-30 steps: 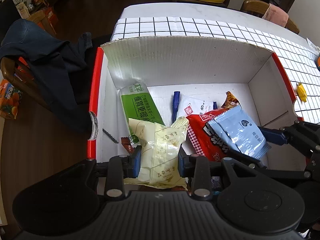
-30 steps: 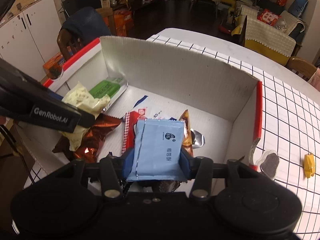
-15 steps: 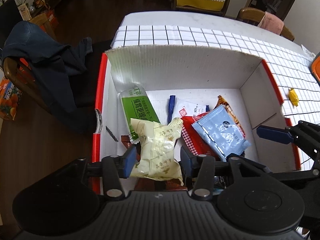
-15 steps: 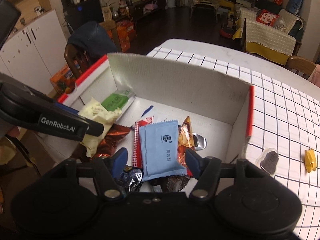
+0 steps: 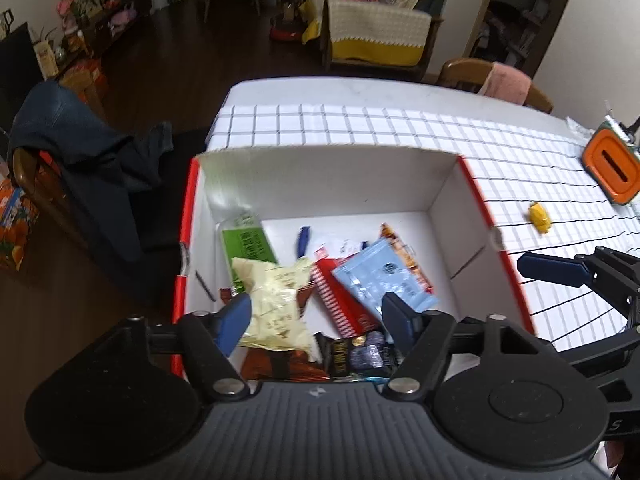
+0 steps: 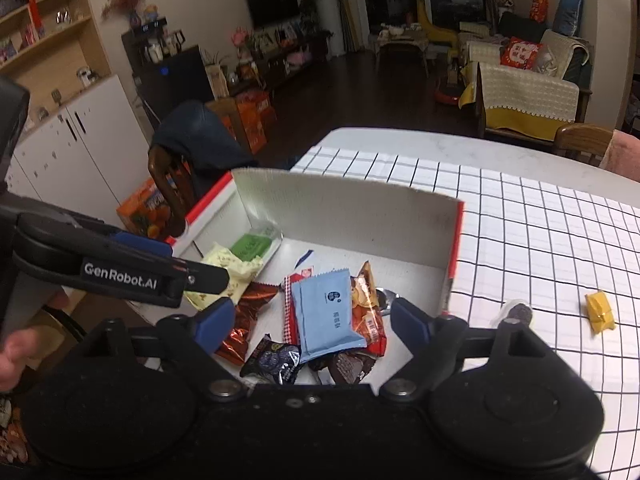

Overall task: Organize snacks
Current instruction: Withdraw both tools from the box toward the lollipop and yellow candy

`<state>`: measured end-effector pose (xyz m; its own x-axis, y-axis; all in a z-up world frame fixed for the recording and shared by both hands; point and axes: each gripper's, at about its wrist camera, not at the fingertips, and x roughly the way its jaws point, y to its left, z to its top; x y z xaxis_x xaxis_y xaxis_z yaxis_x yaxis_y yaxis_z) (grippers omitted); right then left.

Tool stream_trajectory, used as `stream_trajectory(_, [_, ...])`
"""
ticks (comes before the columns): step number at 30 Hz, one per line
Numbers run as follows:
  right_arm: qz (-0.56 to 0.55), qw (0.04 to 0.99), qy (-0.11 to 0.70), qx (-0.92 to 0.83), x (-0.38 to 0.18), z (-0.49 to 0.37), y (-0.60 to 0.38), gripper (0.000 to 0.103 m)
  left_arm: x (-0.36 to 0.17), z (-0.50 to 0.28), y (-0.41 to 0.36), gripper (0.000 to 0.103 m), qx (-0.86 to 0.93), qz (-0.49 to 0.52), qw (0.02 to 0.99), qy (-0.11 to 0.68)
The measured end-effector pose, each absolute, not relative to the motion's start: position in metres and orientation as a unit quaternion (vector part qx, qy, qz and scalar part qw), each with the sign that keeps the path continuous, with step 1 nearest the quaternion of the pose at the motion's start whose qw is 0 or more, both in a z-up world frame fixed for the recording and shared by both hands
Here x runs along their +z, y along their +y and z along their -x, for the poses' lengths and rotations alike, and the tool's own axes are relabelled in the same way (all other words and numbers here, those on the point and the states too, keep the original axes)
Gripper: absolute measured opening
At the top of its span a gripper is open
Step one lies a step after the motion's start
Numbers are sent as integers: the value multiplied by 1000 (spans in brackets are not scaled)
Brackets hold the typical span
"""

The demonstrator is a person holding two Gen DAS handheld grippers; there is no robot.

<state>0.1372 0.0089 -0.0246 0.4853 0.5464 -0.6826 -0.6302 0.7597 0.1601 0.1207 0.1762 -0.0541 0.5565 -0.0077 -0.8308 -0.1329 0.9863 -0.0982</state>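
A white cardboard box with red edges (image 5: pixel 320 184) (image 6: pixel 344 208) stands on the checked tablecloth and holds several snack packets. A pale yellow packet (image 5: pixel 276 304) (image 6: pixel 224 272) lies at its left beside a green packet (image 5: pixel 248 242) (image 6: pixel 252 245). A light blue packet (image 5: pixel 384 280) (image 6: pixel 324 316) lies on a red packet (image 5: pixel 340 304). My left gripper (image 5: pixel 316 320) is open and empty above the box's near side. My right gripper (image 6: pixel 312 322) is open and empty above the blue packet.
A yellow wrapped candy (image 5: pixel 539 216) (image 6: pixel 599 311) and a small dark candy (image 6: pixel 519 312) lie on the cloth right of the box. An orange device (image 5: pixel 610 164) stands at the far right. A chair with a dark jacket (image 5: pixel 68 152) is left of the table.
Both grippers opened and let go: the yellow packet and the blue packet now lie in the box. Both grippers have pulled up and back from the box.
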Motion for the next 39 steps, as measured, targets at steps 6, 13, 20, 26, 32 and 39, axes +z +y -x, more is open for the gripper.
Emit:
stream_trajectory(6, [31, 869, 363, 334, -14, -129, -19, 92, -43, -112, 150, 77, 22, 58, 892, 448])
stream_trajectory(13, [14, 879, 356, 316, -9, -126, -59, 100, -34, -110, 107, 81, -5, 22, 907, 421])
stream_trajectory(20, [-1, 887, 354, 296, -10, -129, -108, 103, -39, -121, 64, 83, -32, 13, 908, 418])
stream_trajectory(26, [12, 894, 357, 269, -14, -141, -148, 103, -46, -137, 27, 83, -41, 13, 904, 425])
stream_trajectory(32, [31, 900, 360, 244, -21, -166, -192, 103, -56, -161, -9, 83, -38, 17, 900, 434])
stream_trajectory(39, [51, 899, 368, 233, -37, -206, -230, 103, -71, -193, -48, 83, -24, 12, 895, 445])
